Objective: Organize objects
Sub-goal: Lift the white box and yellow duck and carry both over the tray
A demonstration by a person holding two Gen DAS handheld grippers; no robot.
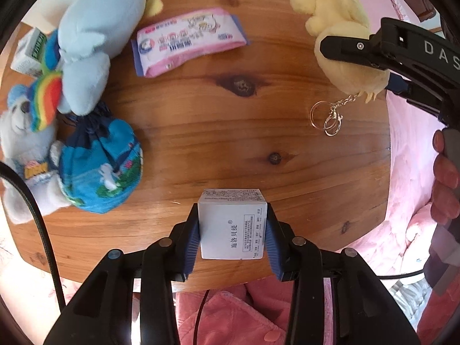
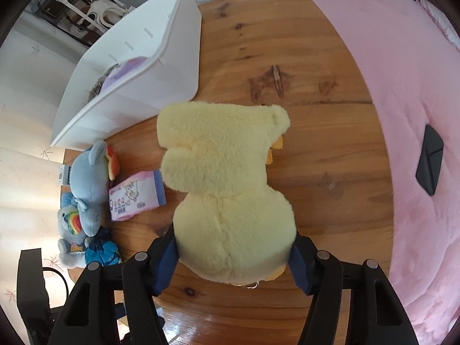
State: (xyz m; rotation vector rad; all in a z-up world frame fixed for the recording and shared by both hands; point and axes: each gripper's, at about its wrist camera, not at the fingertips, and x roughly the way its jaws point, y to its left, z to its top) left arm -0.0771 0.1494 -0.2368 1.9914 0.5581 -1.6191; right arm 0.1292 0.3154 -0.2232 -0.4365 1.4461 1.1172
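While the left gripper (image 1: 233, 227) clamps a small white cardboard box (image 1: 232, 224) and the right gripper (image 2: 234, 256) squeezes a fluffy yellow plush duck (image 2: 227, 189), the white plastic bin (image 2: 138, 69) at upper left looks barely filled, with most toys left out.

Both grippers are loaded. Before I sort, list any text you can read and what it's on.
"施洛贝纯": white box in the left gripper; its fine print is too small.
"DAS", cut off: right gripper body.
Pink wipes pack: characters blurred.
Green-white carton: unreadable.
Bear's shirt: blurred.

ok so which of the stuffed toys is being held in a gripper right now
The yellow plush, clamped in the right gripper. The blue plush and grey bear lie ungripped at the table's far side.
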